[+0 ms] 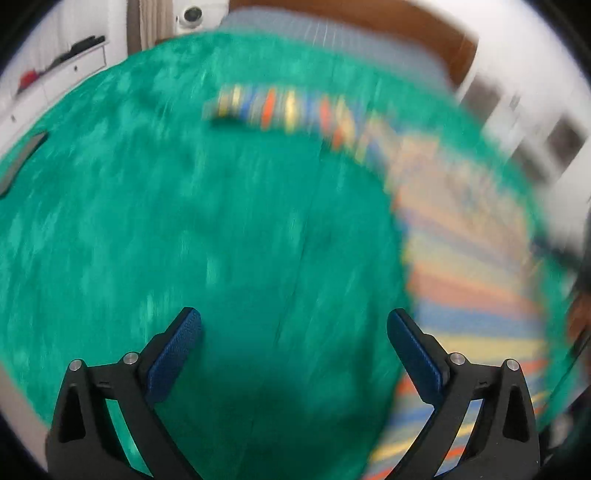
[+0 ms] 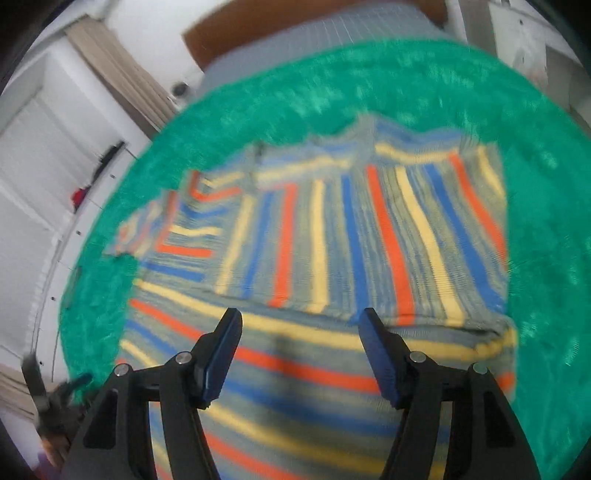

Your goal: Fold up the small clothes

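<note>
A striped knit garment point(image 2: 332, 236) in grey, blue, orange and yellow lies on a green fuzzy cloth point(image 2: 546, 229). One part is folded over the rest, with a sleeve at the left. My right gripper point(image 2: 300, 325) is open and empty just above the garment's lower part. In the blurred left wrist view the garment point(image 1: 465, 258) lies at the right, and my left gripper point(image 1: 293, 325) is open and empty over the bare green cloth point(image 1: 147, 221), to the left of the garment.
A grey striped bed surface point(image 2: 332, 33) and a brown headboard lie beyond the green cloth. White drawers and shelves point(image 2: 44, 177) stand at the left. A grey flat object point(image 1: 22, 158) lies at the cloth's left edge.
</note>
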Demonstrator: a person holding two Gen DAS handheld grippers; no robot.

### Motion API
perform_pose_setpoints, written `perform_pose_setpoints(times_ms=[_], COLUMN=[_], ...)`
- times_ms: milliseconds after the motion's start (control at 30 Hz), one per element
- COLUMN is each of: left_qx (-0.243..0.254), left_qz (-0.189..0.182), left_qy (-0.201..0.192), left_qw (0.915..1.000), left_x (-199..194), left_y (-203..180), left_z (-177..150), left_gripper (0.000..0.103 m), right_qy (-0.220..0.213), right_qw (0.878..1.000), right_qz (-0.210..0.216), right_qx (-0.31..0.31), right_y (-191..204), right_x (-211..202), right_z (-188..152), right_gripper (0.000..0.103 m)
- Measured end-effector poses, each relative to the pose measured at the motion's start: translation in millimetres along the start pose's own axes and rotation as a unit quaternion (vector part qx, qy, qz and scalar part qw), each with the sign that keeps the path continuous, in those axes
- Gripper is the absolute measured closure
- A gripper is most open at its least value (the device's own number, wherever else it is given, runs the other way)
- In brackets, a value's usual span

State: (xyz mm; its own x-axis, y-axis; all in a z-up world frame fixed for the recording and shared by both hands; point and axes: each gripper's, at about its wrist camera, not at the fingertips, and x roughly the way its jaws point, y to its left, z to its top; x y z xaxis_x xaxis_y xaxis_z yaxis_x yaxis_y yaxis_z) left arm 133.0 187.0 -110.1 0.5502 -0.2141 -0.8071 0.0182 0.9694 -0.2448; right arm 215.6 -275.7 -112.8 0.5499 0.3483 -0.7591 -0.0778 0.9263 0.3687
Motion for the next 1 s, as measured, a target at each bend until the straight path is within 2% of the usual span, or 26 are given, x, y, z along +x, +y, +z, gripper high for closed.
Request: perform_pose_setpoints(times_ms=[33,100,133,200,267,300,367,400,433,467,500,567,633,667,733,833,900,967,1000], left_qx=[-0.008,-0.022,-0.045,-0.093,-0.142,-0.159,-0.185,-0.192,-0.201,-0.204,-0.193,-0.117,-0.004,0.038,0.129,0.21,0.257,0.288,0.296], left_qz=[-0.024,-0.029,-0.035,-0.027,-0.015,-0.004,-0.002,-0.007,-0.025,-0.032,-0.021,0.011,0.033,0.034,0.02,-0.017,-0.043,-0.061,-0.065], left_qy=[-0.028,-0.046,-0.033,-0.009,0.015,0.02,0.017,0.009,0.0,-0.003,-0.015,-0.037,-0.061,-0.069,-0.087,-0.093,-0.08,-0.045,-0.023], left_qw=[0.9993,0.9983,0.9978,0.9953,0.9896,0.9871,0.9825,0.9813,0.9793,0.9785,0.981,0.9924,0.9976,0.9963,0.9876,0.973,0.9622,0.9545,0.9527], left_x=[-5.3,3.0,23.2,57.7,101.3,115.2,137.1,140.6,142.4,140.6,133.3,112.0,84.7,75.2,54.7,47.6,56.1,79.2,93.3], left_y=[6.0,17.8,31.4,54.2,78.0,84.1,93.0,94.1,94.1,92.3,85.3,53.9,-2.0,-26.2,-93.7,-172.7,-224.8,-268.0,-282.7], left_z=[29.5,71.6,101.6,133.1,155.7,160.3,165.6,166.7,166.3,166.5,167.4,177.3,184.7,186.3,186.1,175.5,156.4,127.2,112.5], left_gripper=[0.001,0.0,0.001,0.001,0.004,0.009,0.033,0.068,0.099,0.099,0.099,0.1,0.1,0.1,0.1,0.099,0.097,0.085,0.053], right_qy=[-0.011,-0.028,-0.033,-0.04,-0.043,-0.043,-0.041,-0.039,-0.039,-0.037,-0.037,-0.044,-0.051,-0.056,-0.061,-0.064,-0.07,-0.075,-0.077], right_qw=[1.0,0.999,0.999,0.999,0.998,0.999,0.999,0.999,0.999,0.999,0.999,0.998,0.998,0.998,0.998,0.997,0.996,0.996,0.996], right_qz=[0.001,0.006,0.01,0.012,0.014,0.013,0.01,0.006,0.001,-0.005,-0.011,-0.026,-0.031,-0.033,-0.033,-0.038,-0.036,-0.036,-0.036], right_qx=[-0.011,-0.026,-0.03,-0.033,-0.032,-0.029,-0.025,-0.022,-0.021,-0.022,-0.023,-0.024,-0.016,-0.009,0.002,0.02,0.033,0.04,0.042], right_y=[4.3,13.6,15.7,19.4,22.6,23.5,21.0,19.5,18.2,16.0,13.8,8.9,0.2,-4.9,-12.7,-23.5,-29.5,-33.0,-35.4], right_x=[-13.9,-32.5,-42.8,-59.2,-66.8,-70.3,-77.1,-80.3,-82.4,-84.8,-88.2,-95.2,-102.4,-105.5,-108.4,-108.5,-110.2,-112.1,-112.7], right_z=[-5.9,-16.3,-21.8,-32.1,-44.1,-51.2,-64.4,-71.1,-77.8,-83.9,-87.6,-95.4,-101.5,-103.7,-106.0,-107.1,-107.2,-107.7,-108.1], right_gripper=[0.037,0.035,0.035,0.035,0.035,0.035,0.035,0.035,0.035,0.035,0.035,0.035,0.035,0.035,0.035,0.035,0.035,0.035,0.035])
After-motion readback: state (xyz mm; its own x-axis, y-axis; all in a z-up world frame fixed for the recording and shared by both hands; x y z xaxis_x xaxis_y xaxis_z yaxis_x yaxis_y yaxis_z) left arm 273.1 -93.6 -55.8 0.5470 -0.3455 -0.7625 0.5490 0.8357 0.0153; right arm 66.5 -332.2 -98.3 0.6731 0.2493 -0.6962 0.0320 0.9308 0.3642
